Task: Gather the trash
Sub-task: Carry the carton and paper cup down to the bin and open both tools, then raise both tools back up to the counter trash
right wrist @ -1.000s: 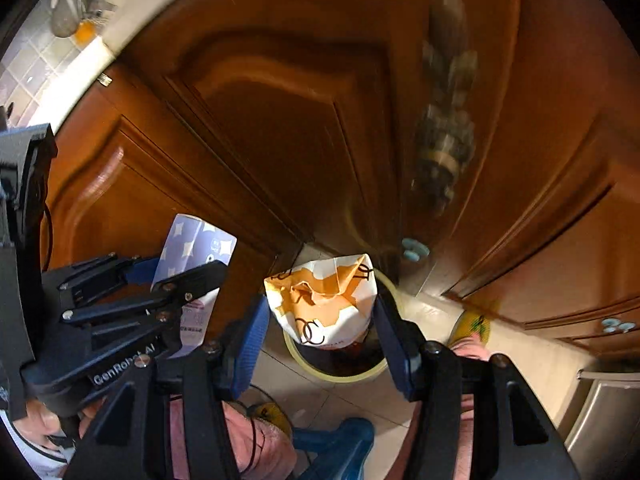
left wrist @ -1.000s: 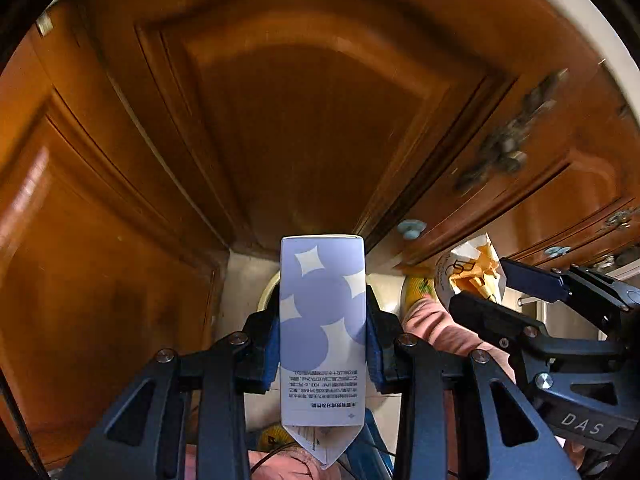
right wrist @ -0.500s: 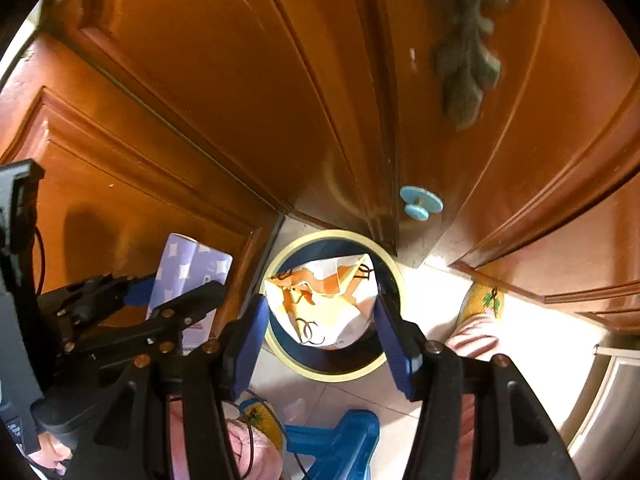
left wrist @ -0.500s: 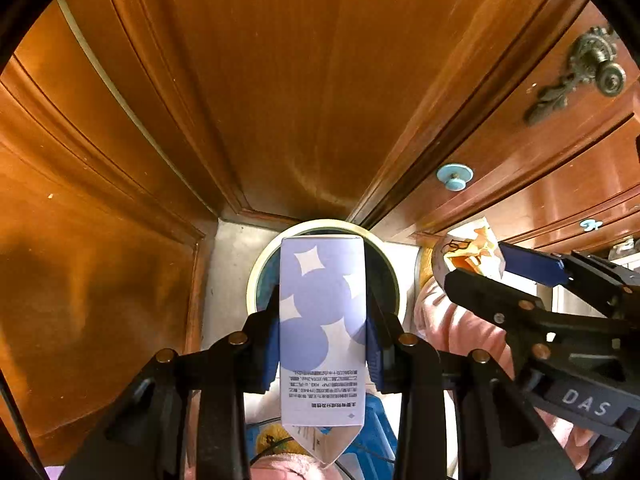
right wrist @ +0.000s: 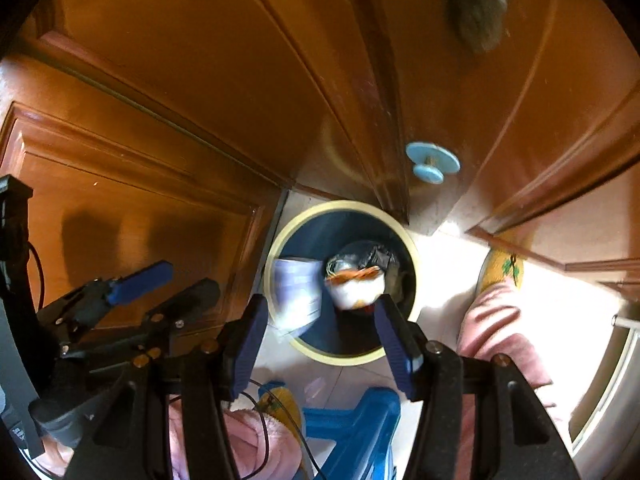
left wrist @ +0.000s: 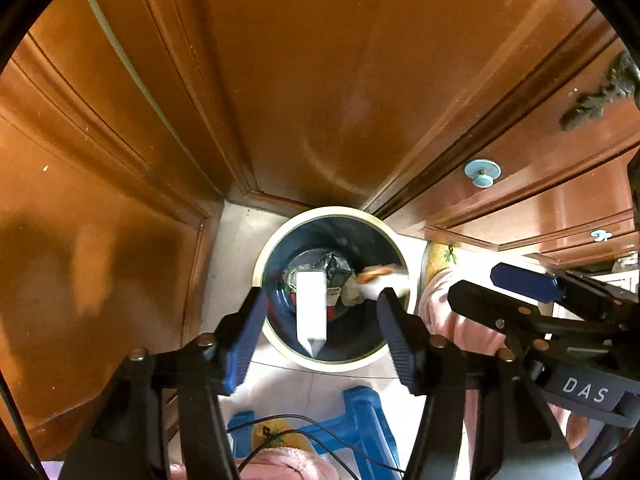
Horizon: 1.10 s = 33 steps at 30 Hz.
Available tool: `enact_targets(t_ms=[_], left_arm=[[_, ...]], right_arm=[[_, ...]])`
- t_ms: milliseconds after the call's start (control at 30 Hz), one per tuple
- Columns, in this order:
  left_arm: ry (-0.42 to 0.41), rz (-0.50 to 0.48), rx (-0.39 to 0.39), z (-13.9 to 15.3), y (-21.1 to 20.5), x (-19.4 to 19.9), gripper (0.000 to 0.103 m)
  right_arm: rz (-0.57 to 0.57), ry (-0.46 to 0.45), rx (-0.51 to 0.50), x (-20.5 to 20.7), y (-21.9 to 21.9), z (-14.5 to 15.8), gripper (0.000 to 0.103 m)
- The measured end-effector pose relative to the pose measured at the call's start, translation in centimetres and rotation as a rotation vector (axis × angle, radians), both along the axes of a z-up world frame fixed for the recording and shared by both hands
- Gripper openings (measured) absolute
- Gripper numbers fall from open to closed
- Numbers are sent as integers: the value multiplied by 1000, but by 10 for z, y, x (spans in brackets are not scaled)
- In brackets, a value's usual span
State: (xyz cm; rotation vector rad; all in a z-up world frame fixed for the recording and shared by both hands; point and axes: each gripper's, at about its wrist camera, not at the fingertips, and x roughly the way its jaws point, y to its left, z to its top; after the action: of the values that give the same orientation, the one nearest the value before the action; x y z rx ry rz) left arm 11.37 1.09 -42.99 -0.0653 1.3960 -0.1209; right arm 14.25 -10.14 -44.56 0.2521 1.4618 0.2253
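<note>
A round bin with a cream rim (left wrist: 276, 232) and dark blue inside stands on the floor against wooden cabinets; it also shows in the right wrist view (right wrist: 292, 220). My left gripper (left wrist: 318, 332) is open above it, and the lilac-and-white carton (left wrist: 311, 316) is falling into the bin, also seen in the right wrist view (right wrist: 298, 292). My right gripper (right wrist: 318, 332) is open, and the orange-and-white crumpled wrapper (right wrist: 356, 286) drops below it, blurred; it shows in the left view (left wrist: 380, 280). Older trash lies at the bin's bottom.
Brown cabinet doors surround the bin, with a light blue knob (right wrist: 432, 162) on the open door. A blue plastic stool (left wrist: 360, 420) stands below the grippers. Yellow slippers (right wrist: 502, 266) and pink trouser legs are on the pale tiled floor.
Both grippers have opened over the bin. The carton has left my left gripper and the wrapper my right gripper; both are falling into the bin.
</note>
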Motion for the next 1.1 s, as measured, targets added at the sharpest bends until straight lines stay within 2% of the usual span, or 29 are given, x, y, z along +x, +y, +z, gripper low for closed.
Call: enact_targets(t_ms=[367,600,833,1100], left_arm=[[3,-4,10,0,-3,-1,67],[-27,-11,10,12,-3,-3,69],[-68,-1,-8,36,-3,-6,70],[-135,7,-55,81,-1,-13,70]], right_arm=[[-10,-13,-1,-6,-3,2,59],[-11,-36,11,-7,-4,14,59],[3,-92,13,-11,-2,41,59],[24,-189,8,-20,-3,93,59]])
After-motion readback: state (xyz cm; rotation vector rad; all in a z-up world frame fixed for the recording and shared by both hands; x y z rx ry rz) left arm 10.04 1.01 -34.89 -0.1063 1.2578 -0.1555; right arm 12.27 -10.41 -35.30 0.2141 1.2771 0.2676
